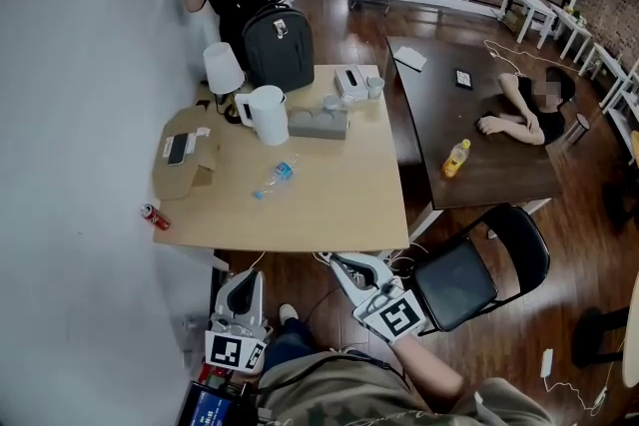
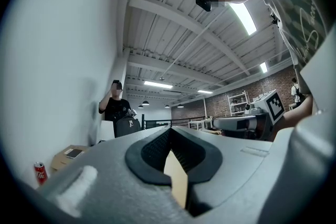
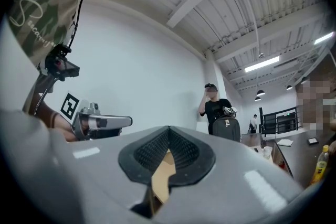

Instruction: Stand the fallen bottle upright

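Nearest the lens, the left gripper (image 1: 249, 278) and the right gripper (image 1: 337, 261), each grey with a black-and-white marker cube, are held level just short of the near edge of the pale wooden table (image 1: 339, 214). Both pairs of jaws are closed pad to pad, with nothing between them. The fallen bottle (image 1: 273, 178), clear plastic with a blue band, lies on its side on the table. It is well ahead of both grippers, slightly right of the left gripper's line and left of the right gripper's. Beyond it stand a white plastic kettle (image 1: 265, 113) and a grey rectangular block (image 1: 318, 123). A red drinks can (image 1: 154, 215) lies at the table corner, ahead and to the left of the left gripper.

Hazards, as judged:
- (a) Jaws that arrive closed would nudge rather than grasp, and the round body would probably roll toward the kettle or the table edge.
- (b) A grip near one end could let the bottle swing or slip as it is tilted up.
- (c) The bottle looks light, so release before its base sits flat could topple it again.
- (d) A wide leftward sweep could knock the can off the corner.
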Demonstrator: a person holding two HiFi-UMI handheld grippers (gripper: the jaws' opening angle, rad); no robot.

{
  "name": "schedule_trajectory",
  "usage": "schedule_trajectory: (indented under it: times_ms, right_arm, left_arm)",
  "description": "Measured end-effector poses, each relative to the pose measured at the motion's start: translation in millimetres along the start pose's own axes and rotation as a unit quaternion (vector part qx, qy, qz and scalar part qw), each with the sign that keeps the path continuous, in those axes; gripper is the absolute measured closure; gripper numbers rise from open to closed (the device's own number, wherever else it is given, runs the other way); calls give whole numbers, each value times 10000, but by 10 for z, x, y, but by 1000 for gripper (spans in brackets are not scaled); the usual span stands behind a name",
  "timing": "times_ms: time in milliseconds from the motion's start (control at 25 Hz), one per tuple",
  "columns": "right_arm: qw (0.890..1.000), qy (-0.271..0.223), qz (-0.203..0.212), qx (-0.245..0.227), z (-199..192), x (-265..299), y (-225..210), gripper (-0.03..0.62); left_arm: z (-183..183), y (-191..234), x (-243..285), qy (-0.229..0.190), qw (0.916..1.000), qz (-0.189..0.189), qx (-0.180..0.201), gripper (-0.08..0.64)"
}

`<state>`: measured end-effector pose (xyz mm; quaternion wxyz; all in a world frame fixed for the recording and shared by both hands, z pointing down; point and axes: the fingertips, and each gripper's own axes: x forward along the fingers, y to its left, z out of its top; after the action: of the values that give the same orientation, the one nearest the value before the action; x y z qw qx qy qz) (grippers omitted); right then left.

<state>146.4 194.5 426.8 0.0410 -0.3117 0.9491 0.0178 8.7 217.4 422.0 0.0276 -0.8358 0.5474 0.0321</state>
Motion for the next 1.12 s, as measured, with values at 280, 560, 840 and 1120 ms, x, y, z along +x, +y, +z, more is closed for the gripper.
schedule_trajectory:
  times_ms: [280, 560, 840, 1120]
  right_arm:
    - [10000, -11, 33, -32, -12, 310, -138, 588]
    - [10000, 30, -51, 21, -23, 601, -297, 588]
    - [9998, 93, -189, -48, -15, 909, -434, 588]
    - [9988, 224, -441, -1, -135, 1266, -575, 588]
  left_arm:
    - [24, 268, 243, -19, 10000, -16, 31, 558]
    - [-1, 497, 462, -4, 10000, -61, -16, 558]
    - [-11, 790, 703, 0, 9998, -191, -96, 558]
    - [-1, 1028, 865, 19, 9984, -546, 117, 558]
